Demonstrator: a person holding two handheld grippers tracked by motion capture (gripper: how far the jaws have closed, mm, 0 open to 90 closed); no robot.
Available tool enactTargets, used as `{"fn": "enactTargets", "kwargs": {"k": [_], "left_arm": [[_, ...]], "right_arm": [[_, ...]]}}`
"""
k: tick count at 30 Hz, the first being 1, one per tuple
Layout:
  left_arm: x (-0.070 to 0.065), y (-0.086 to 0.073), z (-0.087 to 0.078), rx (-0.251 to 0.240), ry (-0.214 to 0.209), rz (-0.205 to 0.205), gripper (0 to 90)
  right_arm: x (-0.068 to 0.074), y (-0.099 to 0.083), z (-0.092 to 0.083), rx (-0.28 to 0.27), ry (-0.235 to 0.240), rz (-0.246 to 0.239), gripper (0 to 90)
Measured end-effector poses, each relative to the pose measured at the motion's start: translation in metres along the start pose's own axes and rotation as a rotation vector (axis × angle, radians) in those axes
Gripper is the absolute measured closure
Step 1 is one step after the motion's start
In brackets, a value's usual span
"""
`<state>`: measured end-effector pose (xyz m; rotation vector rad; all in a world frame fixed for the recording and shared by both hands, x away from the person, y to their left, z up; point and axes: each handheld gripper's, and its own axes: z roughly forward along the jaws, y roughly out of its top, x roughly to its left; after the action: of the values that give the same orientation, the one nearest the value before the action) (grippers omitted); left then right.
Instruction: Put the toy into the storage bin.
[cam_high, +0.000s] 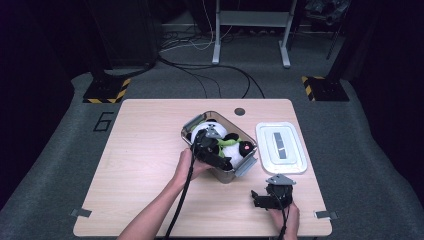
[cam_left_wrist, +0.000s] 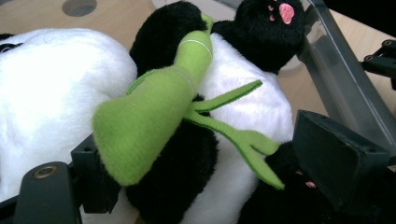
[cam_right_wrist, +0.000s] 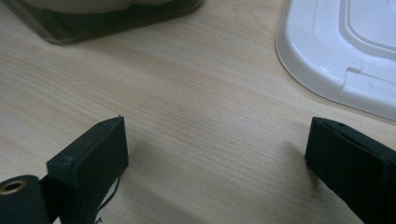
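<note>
Left hand-held gripper (cam_high: 212, 150) over the clear plastic bin (cam_high: 198, 121), jaws apart around the panda toy (cam_left_wrist: 243, 102) and its green bamboo (cam_left_wrist: 154, 107) inside. White lid (cam_high: 281, 147) flat on the surface (cam_high: 140, 150), just right. Right hand-held gripper (cam_right_wrist: 215, 149) near the front edge, jaws wide apart, nothing between.

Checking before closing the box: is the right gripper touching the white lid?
Apart. In the right gripper view, bare table separates the right gripper from the white lid.
</note>
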<state>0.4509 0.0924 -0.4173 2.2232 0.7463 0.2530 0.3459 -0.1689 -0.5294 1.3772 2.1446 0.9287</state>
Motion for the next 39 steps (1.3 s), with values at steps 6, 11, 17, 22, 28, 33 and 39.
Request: {"fn": "enactTargets", "kwargs": {"k": [6,11,17,22,28,33,39], "left_arm": [[0.006,0.007,-0.021,-0.098,0.004,-0.024,14.4],[0.026,0.012,-0.029,-0.106,0.058,-0.048,13.5],[0.038,0.013,-0.013,-0.043,0.037,-0.081,13.5],[0.038,0.015,-0.005,0.023,0.051,-0.062,13.1],[0.040,0.015,0.005,0.077,0.061,-0.075,13.2],[0.037,0.016,-0.006,0.037,0.049,-0.085,12.1],[0.015,0.017,-0.024,-0.002,-0.024,-0.055,12.3]], "right_arm": [[0.000,0.000,0.000,0.000,0.001,0.000,5.1],[0.000,0.000,0.000,0.000,0.001,0.000,5.1],[0.000,0.000,0.000,0.000,0.001,0.000,5.1],[0.000,0.000,0.000,0.001,0.001,0.001,5.1],[0.001,0.000,0.000,0.003,0.003,-0.001,5.1],[0.000,0.000,0.000,0.002,0.003,-0.004,5.1],[0.000,0.000,0.000,0.002,0.004,-0.004,5.1]]}}
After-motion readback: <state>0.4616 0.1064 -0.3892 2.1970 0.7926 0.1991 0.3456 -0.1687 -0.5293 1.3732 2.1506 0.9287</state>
